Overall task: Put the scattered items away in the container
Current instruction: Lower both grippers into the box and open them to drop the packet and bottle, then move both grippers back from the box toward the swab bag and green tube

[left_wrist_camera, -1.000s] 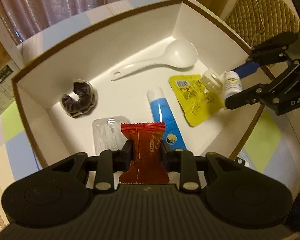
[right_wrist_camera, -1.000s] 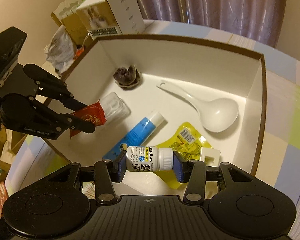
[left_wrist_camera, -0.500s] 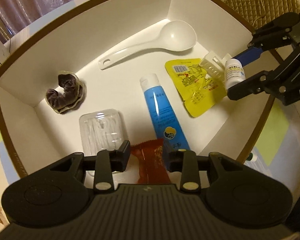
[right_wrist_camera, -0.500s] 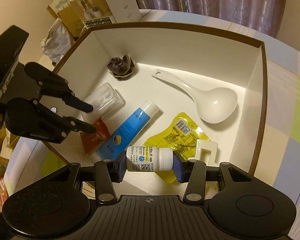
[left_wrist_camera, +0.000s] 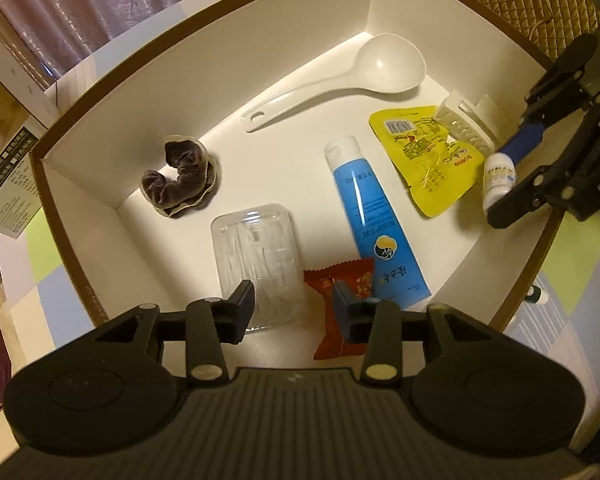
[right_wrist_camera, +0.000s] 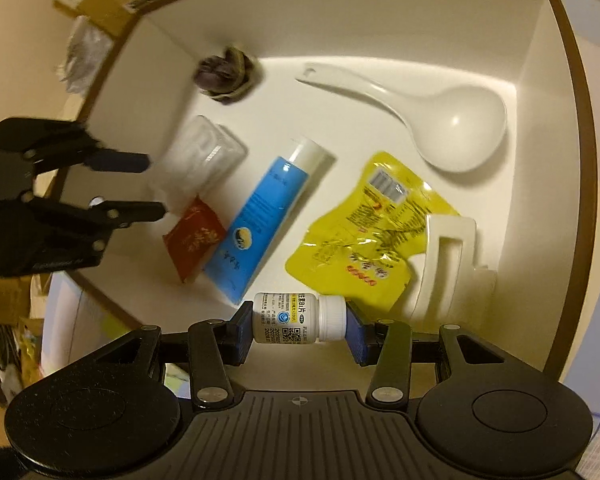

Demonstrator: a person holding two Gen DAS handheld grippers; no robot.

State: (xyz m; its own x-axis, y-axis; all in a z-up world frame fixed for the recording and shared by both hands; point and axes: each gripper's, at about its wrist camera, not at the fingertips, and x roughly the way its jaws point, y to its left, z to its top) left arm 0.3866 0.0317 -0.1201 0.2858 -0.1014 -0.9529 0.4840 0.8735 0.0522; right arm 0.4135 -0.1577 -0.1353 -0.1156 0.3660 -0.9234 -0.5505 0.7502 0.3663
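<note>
A white box with a brown rim point(left_wrist_camera: 220, 80) holds a white spoon point(left_wrist_camera: 340, 76), a dark scrunchie point(left_wrist_camera: 180, 180), a clear plastic case point(left_wrist_camera: 260, 256), a blue tube point(left_wrist_camera: 370, 216), a yellow pouch point(left_wrist_camera: 428, 160) and a white hair clip point(left_wrist_camera: 468, 124). A red snack packet point(left_wrist_camera: 320, 320) lies loose on the box floor by the tube. My left gripper point(left_wrist_camera: 294, 296) hangs above it with its jaws opening and nothing pressed between the pads. My right gripper point(right_wrist_camera: 299, 320) is shut on a small white pill bottle point(right_wrist_camera: 284, 318), held sideways low over the box's near edge.
A small green-capped item point(left_wrist_camera: 538, 294) lies outside the box on the checked tablecloth point(left_wrist_camera: 580, 280). A cardboard carton point(right_wrist_camera: 112, 0) stands behind the box's far left corner. A quilted chair back point(left_wrist_camera: 540, 4) and curtains point(left_wrist_camera: 100, 8) lie beyond.
The left gripper let go of the red packet, which dropped onto the box floor, and its jaws spread wider. The right gripper sank lower towards the box with the bottle.
</note>
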